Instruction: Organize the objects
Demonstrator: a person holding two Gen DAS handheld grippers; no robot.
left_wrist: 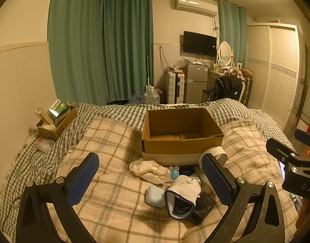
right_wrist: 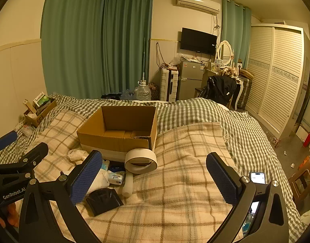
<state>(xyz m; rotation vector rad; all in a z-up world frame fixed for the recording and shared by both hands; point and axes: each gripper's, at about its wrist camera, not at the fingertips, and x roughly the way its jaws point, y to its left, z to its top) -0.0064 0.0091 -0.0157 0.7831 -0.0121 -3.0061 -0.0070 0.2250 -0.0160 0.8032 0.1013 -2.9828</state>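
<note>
While both our left tongs (left_wrist: pixel 149 179) and right tongs (right_wrist: pixel 155 177) gape wide and hold nothing, we risk snagging the bed (left_wrist: pixel 114 212) blanket, since it is soft. At lower centre of the left view, the white glove (left_wrist: pixel 185 190) lies between our left tongs, below the empty cardboard box (left_wrist: pixel 182 141).

Both wrist views look forward low over the bed (left_wrist: pixel 114 212), facing the far wall. The left view sits close behind the cardboard box (left_wrist: pixel 181 141); the right view stands further right, sharing that box (right_wrist: pixel 118 139) and the room.
</note>
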